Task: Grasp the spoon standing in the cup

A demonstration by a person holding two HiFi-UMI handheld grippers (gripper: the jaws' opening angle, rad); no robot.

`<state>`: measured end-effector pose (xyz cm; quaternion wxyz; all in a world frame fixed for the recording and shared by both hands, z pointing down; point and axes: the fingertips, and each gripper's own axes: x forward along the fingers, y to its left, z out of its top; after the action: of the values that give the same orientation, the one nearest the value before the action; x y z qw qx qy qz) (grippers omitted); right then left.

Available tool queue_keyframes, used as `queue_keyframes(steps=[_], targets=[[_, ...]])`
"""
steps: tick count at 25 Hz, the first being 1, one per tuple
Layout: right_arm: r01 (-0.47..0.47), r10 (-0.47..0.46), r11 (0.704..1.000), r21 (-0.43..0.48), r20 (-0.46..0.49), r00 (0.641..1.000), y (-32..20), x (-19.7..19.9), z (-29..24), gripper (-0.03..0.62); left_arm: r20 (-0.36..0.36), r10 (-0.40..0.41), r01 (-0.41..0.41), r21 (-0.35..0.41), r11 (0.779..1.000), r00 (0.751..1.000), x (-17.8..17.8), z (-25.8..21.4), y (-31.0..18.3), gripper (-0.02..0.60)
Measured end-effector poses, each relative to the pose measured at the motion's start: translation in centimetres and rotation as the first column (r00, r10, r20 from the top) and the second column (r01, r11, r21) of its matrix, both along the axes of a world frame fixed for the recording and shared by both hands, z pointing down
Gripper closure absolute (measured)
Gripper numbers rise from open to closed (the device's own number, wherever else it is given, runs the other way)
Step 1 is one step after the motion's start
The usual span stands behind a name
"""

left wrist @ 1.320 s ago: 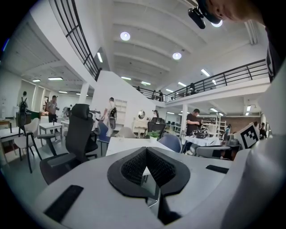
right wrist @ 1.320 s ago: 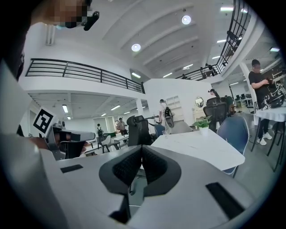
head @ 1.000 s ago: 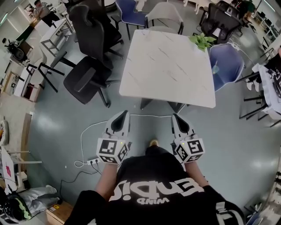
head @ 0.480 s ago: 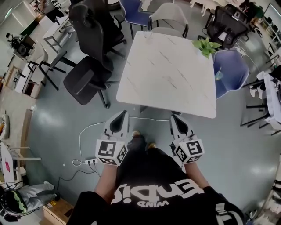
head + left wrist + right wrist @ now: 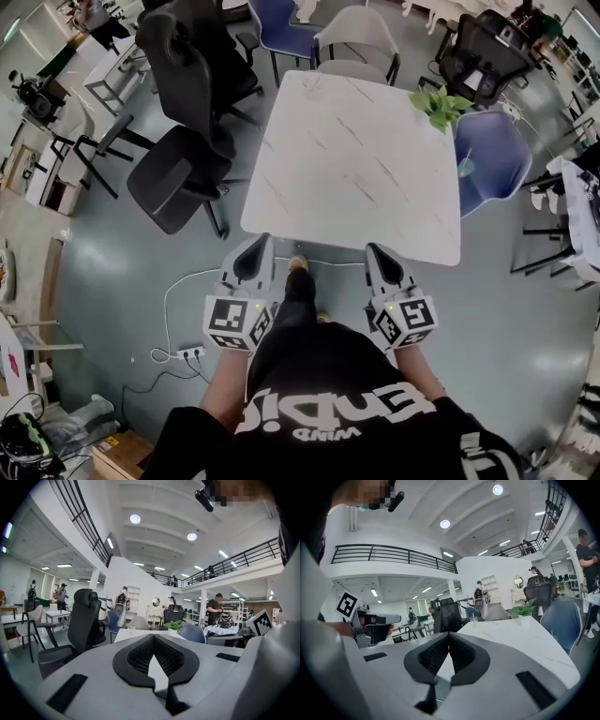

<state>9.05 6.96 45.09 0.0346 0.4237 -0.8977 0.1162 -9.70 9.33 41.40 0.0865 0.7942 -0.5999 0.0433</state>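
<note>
White table (image 5: 352,159); plant (image 5: 439,103) on far corner; black office chair (image 5: 178,141) beside.

"Where is the cup?"

"The cup (image 5: 474,619) is on the white counter (image 5: 520,644). It is way down at the far end, close to the back edge."

"What does it look like?"

"It is small and see-through, like glass. It stands up straight. It is not tipped."

"Can you see the spoon in it?"

"Not well. The cup is far off and looks tiny in the right gripper view. I can't tell if a spoon is in it."

"Can you see the cup from the head view?"

"No, I can't pick it out there. It is too small."
</note>
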Motion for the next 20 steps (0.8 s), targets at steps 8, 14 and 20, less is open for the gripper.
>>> queue_keyframes(steps=[8,14,20], targets=[[-0.018,0.018,1.0,-0.005,-0.005,1.0,-5.0,-0.7,0.3,0.582,-0.005,0.022,-0.022,-0.009,1.0,1.0,-0.7,0.3,-5.6,0.568],[-0.011,0.011,1.0,-0.006,-0.001,1.0,-8.9,-2.1,-0.2,0.582,0.001,0.021,-0.021,-0.016,1.0,1.0,-1.9,0.0,-9.9,0.568],[-0.002,0.001,1.0,-0.015,-0.005,1.0,-12.6,-3.5,-0.3,0.582,-0.004,0.031,-0.031,-0.017,0.999,1.0,-2.9,-0.1,-14.1,0.568]])
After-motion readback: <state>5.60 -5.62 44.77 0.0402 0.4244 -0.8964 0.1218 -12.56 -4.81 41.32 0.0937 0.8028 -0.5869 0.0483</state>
